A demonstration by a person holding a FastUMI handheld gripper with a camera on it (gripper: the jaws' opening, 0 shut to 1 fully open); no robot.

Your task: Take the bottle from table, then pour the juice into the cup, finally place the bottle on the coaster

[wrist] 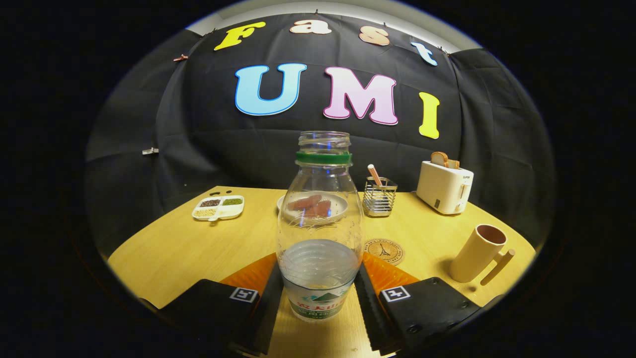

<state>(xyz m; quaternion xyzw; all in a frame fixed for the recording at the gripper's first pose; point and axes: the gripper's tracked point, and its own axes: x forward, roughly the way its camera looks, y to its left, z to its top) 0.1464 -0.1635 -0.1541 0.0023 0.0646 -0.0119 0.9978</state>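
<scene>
Gripper (318,293) has both fingers (266,298) flanking the bottle (319,223), ridged pads up against its lower body on either side, looks clamped on it, though I can't say how firmly. Bottle stands upright between the fingers, cap off, green ring at the neck, clear liquid filling roughly the bottom third. Can't tell if its base is on the table (184,248) or just lifted; it sits low and level, so I'd guess the grab is only now made or the lift barely begun. Coaster (384,251) lies just beyond the right finger, close behind the bottle, bare. Cup (478,253) is off to the right, well apart from the bottle, leaning in the fisheye, handle toward the near side, mouth open; can't see inside, so no call on whether anything's in it. Farther back: plate (318,206) with reddish pieces seen through the bottle, wire holder (379,197) just right of it, toaster (444,186) with bread at far right, divided tray (218,207) far left. Status as I read it: step one, taking the bottle, is underway or just done. Left: carry right to the cup, tip and pour, then bring it back and set it on the coaster. Liquid level says pour likely not done yet.
</scene>
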